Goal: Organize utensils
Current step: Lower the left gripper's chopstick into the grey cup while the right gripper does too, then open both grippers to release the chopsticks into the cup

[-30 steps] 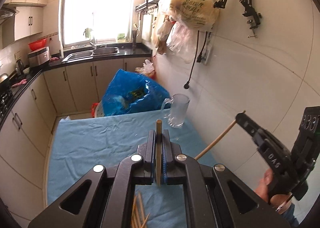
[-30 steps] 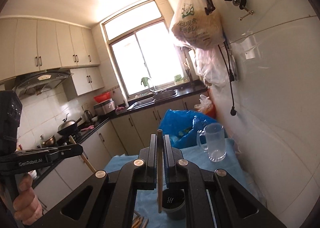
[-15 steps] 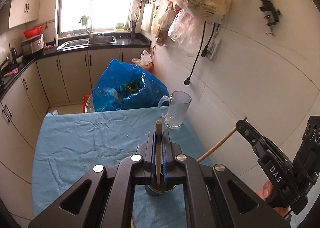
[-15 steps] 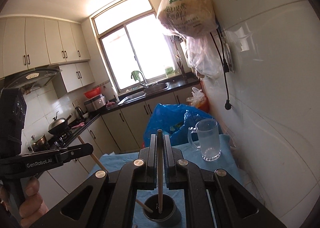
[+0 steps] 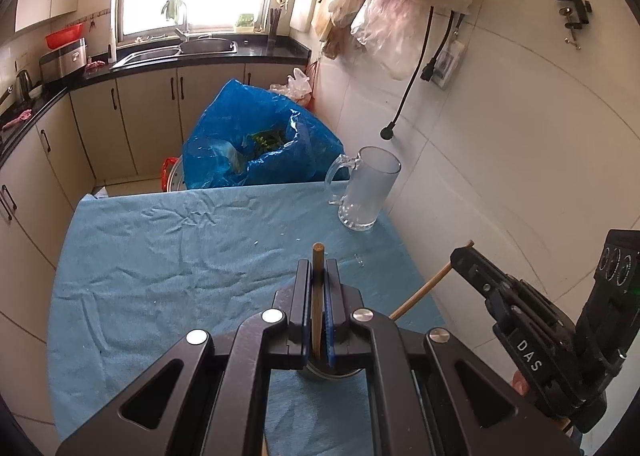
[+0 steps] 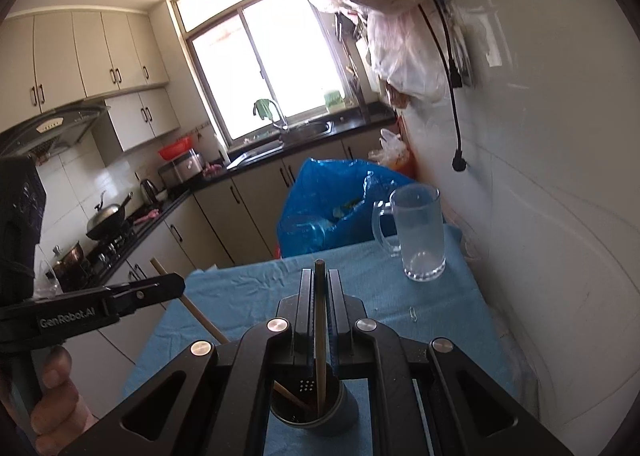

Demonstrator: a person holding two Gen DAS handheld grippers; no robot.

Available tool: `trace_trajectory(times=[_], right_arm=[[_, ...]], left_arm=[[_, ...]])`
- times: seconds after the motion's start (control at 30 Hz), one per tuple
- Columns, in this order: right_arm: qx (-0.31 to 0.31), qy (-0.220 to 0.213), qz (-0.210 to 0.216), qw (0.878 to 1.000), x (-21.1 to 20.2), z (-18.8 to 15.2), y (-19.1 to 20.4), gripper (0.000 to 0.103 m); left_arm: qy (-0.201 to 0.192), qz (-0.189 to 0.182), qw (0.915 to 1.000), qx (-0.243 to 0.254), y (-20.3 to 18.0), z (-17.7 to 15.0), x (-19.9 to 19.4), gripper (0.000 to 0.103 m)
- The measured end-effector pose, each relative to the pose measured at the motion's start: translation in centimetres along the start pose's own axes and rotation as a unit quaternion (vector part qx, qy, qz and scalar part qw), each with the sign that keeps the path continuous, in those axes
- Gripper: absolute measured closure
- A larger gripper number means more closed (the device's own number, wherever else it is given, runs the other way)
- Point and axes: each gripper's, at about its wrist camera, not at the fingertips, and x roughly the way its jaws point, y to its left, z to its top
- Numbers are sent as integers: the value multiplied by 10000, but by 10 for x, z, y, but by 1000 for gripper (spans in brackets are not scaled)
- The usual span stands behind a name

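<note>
In the left wrist view, the left gripper (image 5: 318, 296) pinches a thin round wooden chopstick (image 5: 317, 288) upright between its jaws above a dark cylindrical holder (image 5: 320, 370) on the wrinkled blue tablecloth (image 5: 160, 256), with an empty clear glass mug (image 5: 366, 191) standing well apart near the far corner. In the right wrist view, the right gripper (image 6: 320, 304) clamps a second plain wooden chopstick (image 6: 320, 336) whose lower end sits inside the dark holder (image 6: 316, 412), where another stick (image 6: 290, 396) leans.

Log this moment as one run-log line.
left gripper: shut on chopstick | right gripper: shut on chopstick | both tips in holder | mug: untouched
</note>
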Motion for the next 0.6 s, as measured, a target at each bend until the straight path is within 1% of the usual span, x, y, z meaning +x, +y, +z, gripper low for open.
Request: trace_trajectory(times=[0.2,0.43,0.5,0.53,0.57,0.6], right_arm=[[55,149,-19,9999,11,-4,-4,97],[81,158,-31,9998,14,-2,-6,95],[72,121,-65,9999,11,-1,-6,93],[68,100,-84,9999,10,0,-6,93],[72,84,-87,9999,8,1,-7,92],[76,59,-85,9999,6,2,-7,92]], left_arm=[[114,51,9999,-28,6,-4,11,98],[76,76,9999,-8,8,-4,13,97],[66,80,9999,-8,9,-4,11,92],[57,84,9999,-4,9,-4,11,86],[12,103,9999,-9,9,-5,8,82],[-25,114,9999,-7,9,-5,6,82]])
